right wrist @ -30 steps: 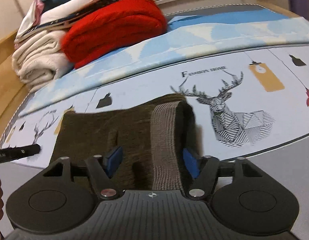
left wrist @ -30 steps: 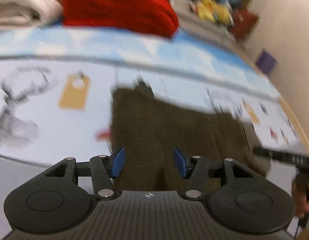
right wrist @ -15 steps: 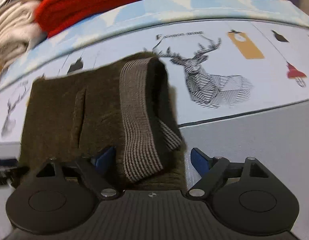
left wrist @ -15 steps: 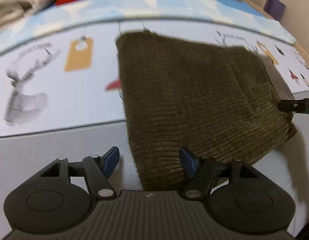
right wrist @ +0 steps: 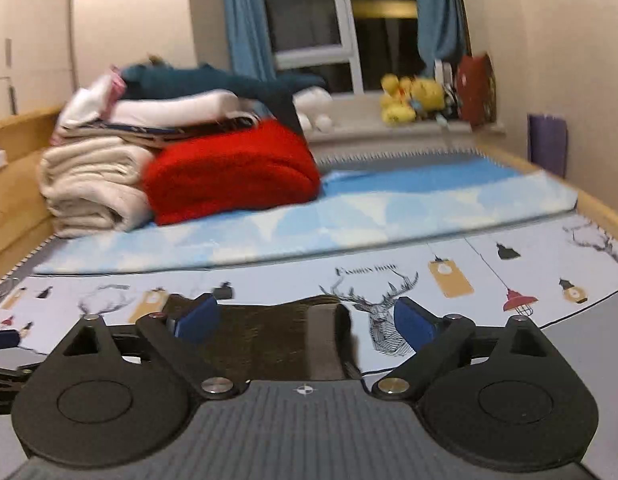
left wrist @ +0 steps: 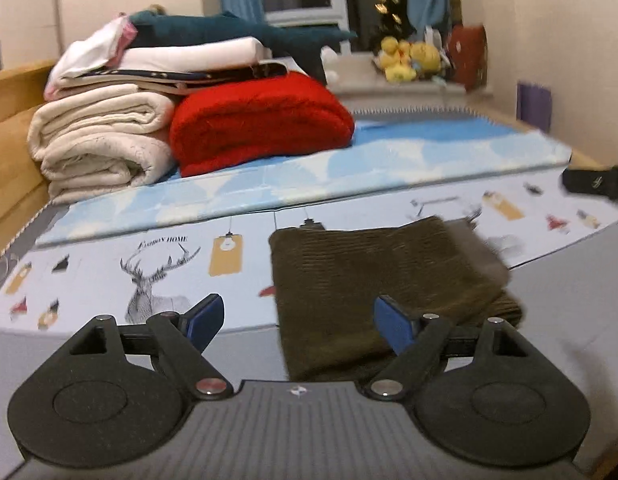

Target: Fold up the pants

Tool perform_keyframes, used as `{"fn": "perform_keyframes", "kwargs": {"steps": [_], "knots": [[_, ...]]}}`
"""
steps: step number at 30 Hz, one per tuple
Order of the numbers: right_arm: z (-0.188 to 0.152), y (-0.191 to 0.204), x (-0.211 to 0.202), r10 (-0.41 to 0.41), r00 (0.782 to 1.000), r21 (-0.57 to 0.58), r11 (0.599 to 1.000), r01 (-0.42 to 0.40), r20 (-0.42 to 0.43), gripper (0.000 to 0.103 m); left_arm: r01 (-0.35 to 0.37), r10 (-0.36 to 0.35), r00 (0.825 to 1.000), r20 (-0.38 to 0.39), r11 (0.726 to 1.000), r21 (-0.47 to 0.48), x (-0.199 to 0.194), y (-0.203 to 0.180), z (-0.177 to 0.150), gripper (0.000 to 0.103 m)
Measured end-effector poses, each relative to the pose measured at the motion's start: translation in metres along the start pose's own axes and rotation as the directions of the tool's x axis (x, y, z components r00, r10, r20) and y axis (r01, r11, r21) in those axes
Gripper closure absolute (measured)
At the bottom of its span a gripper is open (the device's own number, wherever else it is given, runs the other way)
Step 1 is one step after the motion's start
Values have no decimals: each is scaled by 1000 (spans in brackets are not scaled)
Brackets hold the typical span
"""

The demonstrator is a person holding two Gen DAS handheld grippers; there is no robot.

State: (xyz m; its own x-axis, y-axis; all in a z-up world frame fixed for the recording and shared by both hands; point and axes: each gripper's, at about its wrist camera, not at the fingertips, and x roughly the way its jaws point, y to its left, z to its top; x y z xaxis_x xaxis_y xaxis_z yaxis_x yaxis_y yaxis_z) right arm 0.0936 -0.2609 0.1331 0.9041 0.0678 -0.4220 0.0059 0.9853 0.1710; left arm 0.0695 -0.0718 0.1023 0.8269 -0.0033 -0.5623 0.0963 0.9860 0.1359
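The dark olive corduroy pants (left wrist: 373, 280) lie folded into a compact rectangle on the printed bed sheet. The striped grey waistband (right wrist: 323, 340) lies on top at their right end. My left gripper (left wrist: 297, 322) is open and empty, raised above the near left part of the pants. My right gripper (right wrist: 305, 320) is open and empty, raised above the waistband end. Part of the right gripper (left wrist: 597, 184) shows at the far right of the left wrist view.
A stack of folded cream blankets (left wrist: 101, 140), a red blanket (left wrist: 261, 120) and other folded clothes (left wrist: 197, 52) sits at the back left of the bed. Yellow plush toys (left wrist: 413, 58) stand on the windowsill. A wooden bed rail (left wrist: 9, 128) runs along the left.
Both grippers have lifted up and pulled back from the folded pants, so the room comes into view. Both jaws have opened wider. The pants stay folded on the bed.
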Motion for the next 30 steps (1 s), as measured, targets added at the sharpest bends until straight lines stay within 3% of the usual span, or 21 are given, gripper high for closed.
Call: {"fn": "perform_keyframes", "kwargs": {"steps": [4,6,7,11,17,23,30], "knots": [[-16,14,-33,-7,999,5,1000,7,42,5,41,-42,999,-16,997,-65,-23,-18,-20,16],[-26,19,-39,-29,999,7,1000,28,33,5,74,-77,996,-33,994,-79,-25,-20,-25,4],[-31,19,-40,-33,999,18,999,33,30,5,75,-78,996,-48,995,-61,-23,-23,-27,4],[-52,21,-35,-13,998,57,998,17,-62,5,40,-40,996,-81,999,-1,-16,-29,-34,3],[-58,28,-33,27,997,40,999,-24,-72,5,32,-46,987,-156,995,-90,5,-19,-40,2],[-57,28,-10,9,991,24,1000,-5,-137,5,-31,10,983,-184,993,-112,24,-15,-40,2],[-64,18,7,-3,981,53,998,13,-195,5,-49,15,974,-224,988,-149,35,-7,-40,2]]}}
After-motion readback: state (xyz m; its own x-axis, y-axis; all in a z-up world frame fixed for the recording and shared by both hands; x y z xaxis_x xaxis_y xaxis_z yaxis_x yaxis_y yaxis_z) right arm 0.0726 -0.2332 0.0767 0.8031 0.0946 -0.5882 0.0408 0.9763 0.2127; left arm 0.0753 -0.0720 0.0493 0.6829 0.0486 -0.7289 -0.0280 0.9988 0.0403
